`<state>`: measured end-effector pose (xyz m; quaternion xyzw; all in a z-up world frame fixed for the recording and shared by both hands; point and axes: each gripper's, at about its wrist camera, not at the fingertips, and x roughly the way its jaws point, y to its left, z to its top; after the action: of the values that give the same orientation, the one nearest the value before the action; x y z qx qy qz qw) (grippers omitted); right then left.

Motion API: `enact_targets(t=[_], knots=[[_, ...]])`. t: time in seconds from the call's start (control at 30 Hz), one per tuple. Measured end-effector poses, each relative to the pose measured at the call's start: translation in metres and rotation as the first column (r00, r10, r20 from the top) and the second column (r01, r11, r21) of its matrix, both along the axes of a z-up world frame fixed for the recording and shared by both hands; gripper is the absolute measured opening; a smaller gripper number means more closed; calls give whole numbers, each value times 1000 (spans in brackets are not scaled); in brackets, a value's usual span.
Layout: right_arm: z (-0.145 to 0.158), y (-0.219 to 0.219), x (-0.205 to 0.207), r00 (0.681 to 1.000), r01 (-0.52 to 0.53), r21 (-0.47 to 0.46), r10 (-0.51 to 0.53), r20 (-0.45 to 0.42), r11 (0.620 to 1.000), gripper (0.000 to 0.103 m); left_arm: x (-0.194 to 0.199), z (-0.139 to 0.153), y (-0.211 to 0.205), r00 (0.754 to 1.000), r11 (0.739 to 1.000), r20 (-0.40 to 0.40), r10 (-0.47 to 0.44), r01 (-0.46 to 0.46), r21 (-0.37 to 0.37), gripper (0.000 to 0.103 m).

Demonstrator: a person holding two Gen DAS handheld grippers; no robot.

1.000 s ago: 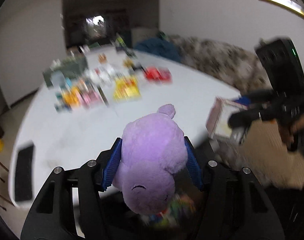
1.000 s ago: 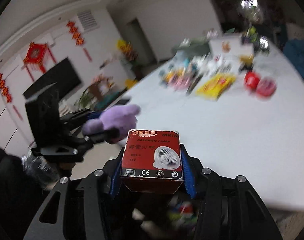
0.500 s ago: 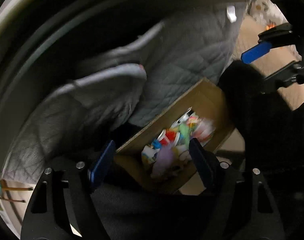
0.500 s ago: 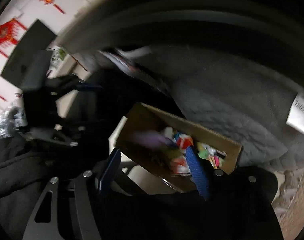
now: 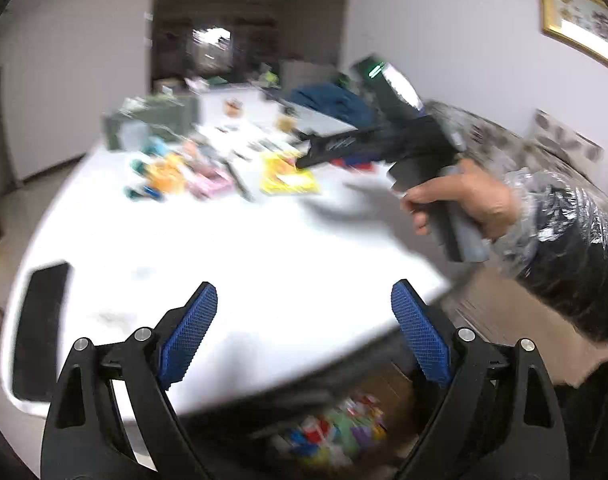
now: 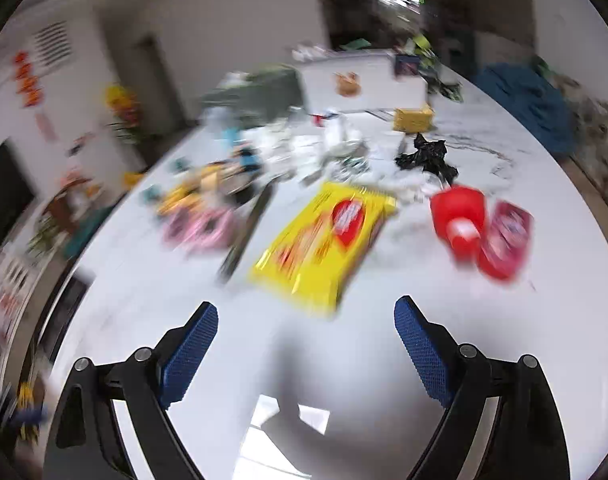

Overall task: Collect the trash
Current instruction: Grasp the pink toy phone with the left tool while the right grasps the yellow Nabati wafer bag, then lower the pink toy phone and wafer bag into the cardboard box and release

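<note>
Both tools angle down over the table [image 6: 384, 360]; jaws opening, empty.

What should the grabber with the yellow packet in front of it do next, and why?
Probably reach forward for the yellow packet. The right gripper is empty, its fingers opening with nothing between them, and that packet is the nearest thing on the white table.
</note>
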<state>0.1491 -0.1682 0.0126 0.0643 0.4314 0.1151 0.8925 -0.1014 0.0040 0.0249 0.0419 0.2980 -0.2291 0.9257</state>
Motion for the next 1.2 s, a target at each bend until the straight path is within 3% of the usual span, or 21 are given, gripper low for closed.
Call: enact_targets(t=[0.13,0.23,0.37,0.47,0.57,0.77,0.8,0.83,0.87,0.9,1.07,1.2], knots=[[-24,15,57,983,122,-5,-121,-139,993,90,21,6,11,997,997,-18,75,-75,-23,87],[-33,35,63,986,107,-185,-128,-103,977,94,34,2,16,995,995,-31,99,-100,-23,87],[-36,35,51,998,31,-199,-43,-55,980,82,57,2,23,988,988,-45,150,-151,-18,87],[-38,24,35,999,-31,-193,24,-38,981,79,105,-1,20,966,969,-84,244,-246,-3,87],[-37,10,16,997,-81,-175,77,-30,981,77,155,-9,9,946,959,-166,278,-285,-18,87],[-28,-21,-20,991,-131,-126,129,-24,983,77,243,-31,-17,865,897,-244,438,-439,53,87],[-28,-24,-24,991,-137,-119,135,-21,983,77,254,-36,-20,855,893,-266,444,-448,50,85],[-28,-26,-28,990,-142,-118,141,-18,983,77,263,-41,-21,847,888,-283,450,-457,44,74],[-27,-26,-32,989,-149,-120,148,-17,982,77,272,-47,-21,845,893,-313,434,-449,26,66],[-27,-27,-33,988,-157,-121,156,-17,980,77,272,-45,-23,851,893,-290,437,-449,29,58],[-25,-29,-40,984,-178,-70,178,-16,981,77,260,-37,-18,874,913,-283,395,-407,19,56],[-20,-34,-49,983,-186,-13,186,-8,982,77,209,-7,-11,926,937,-160,342,-348,-11,56]])
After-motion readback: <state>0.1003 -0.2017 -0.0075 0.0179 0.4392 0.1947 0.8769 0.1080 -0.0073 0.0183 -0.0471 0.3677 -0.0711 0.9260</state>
